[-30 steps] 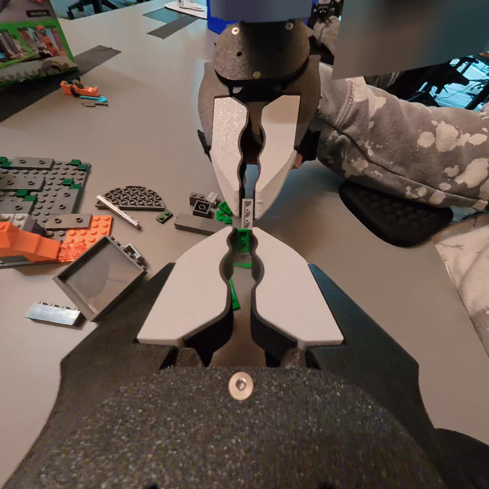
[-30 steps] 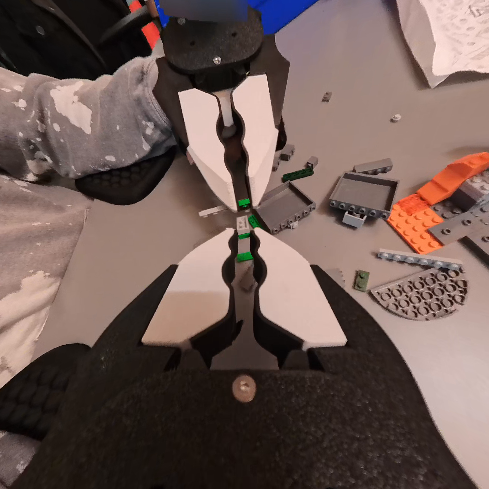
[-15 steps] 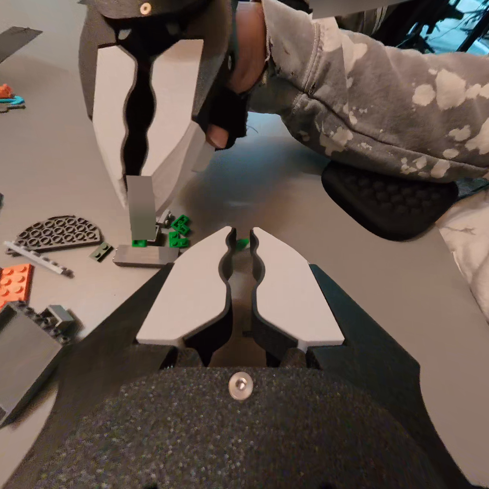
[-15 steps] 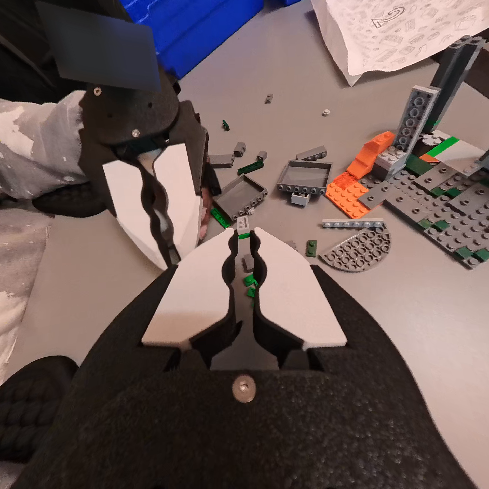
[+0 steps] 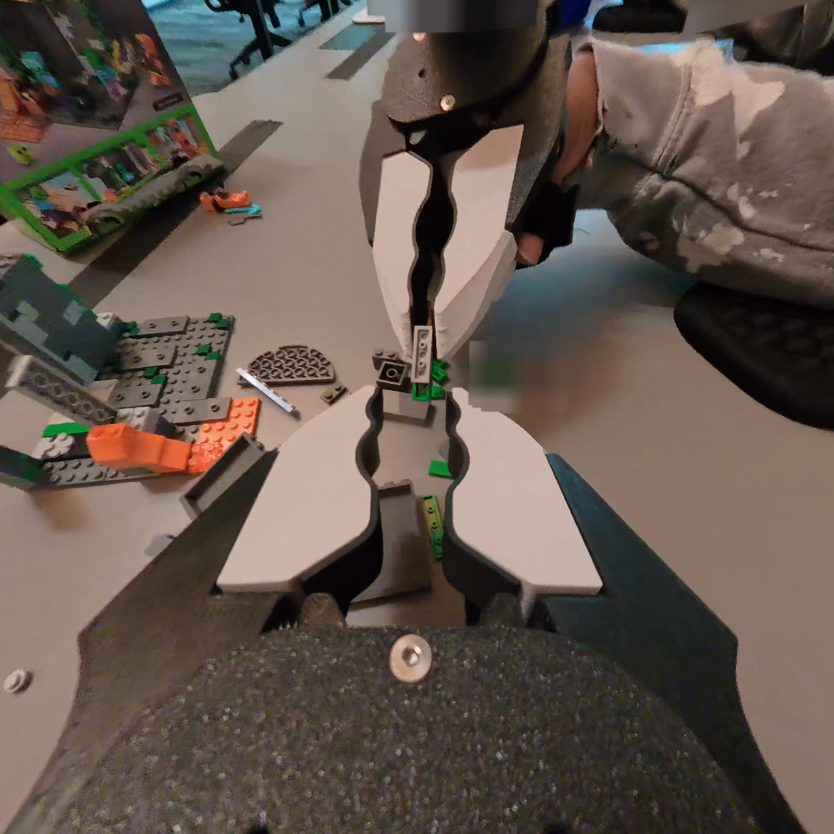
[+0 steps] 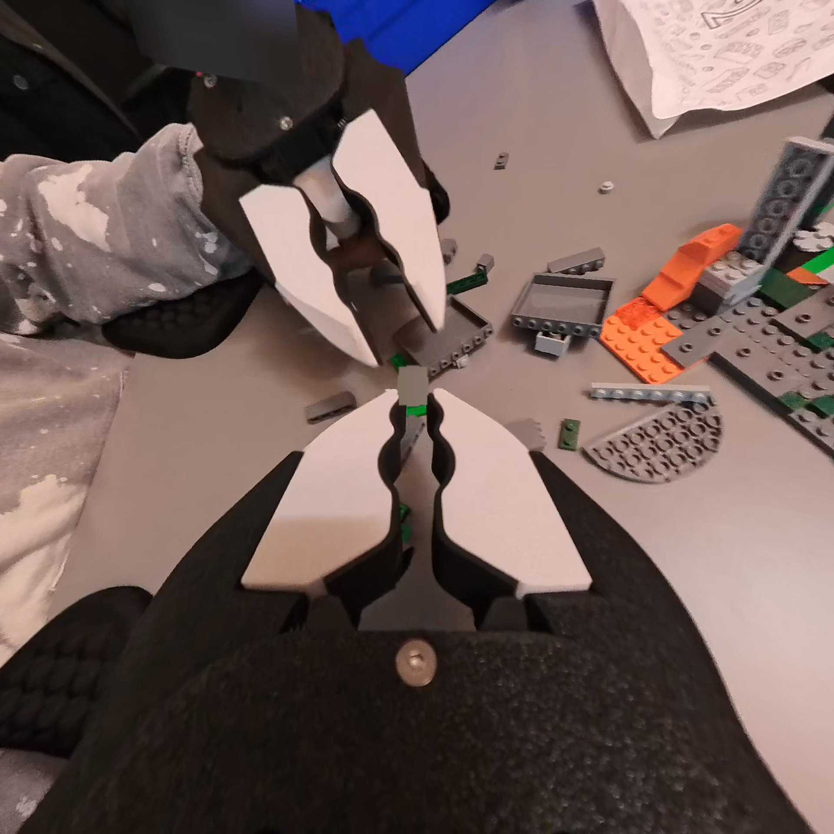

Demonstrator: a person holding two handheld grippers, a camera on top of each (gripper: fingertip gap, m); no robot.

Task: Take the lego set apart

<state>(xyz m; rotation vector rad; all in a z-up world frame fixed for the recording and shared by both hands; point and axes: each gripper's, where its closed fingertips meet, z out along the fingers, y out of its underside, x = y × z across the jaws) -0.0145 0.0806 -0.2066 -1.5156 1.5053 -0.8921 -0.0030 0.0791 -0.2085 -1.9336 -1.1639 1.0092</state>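
Grey 1-wide plate (image 5: 422,352) with a green piece (image 5: 420,391) beneath sits pinched in our right gripper (image 6: 413,397); our left gripper (image 5: 413,397), spread and empty, nearby; a slack pinch risks dropping it among loose bricks

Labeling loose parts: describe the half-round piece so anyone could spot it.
On the grey table, start at the studded grey baseplate with the orange plate. Just nearer the camera lies the dark grey semicircular studded plate, beside a long thin light grey strip. It is the only curved-edge piece.
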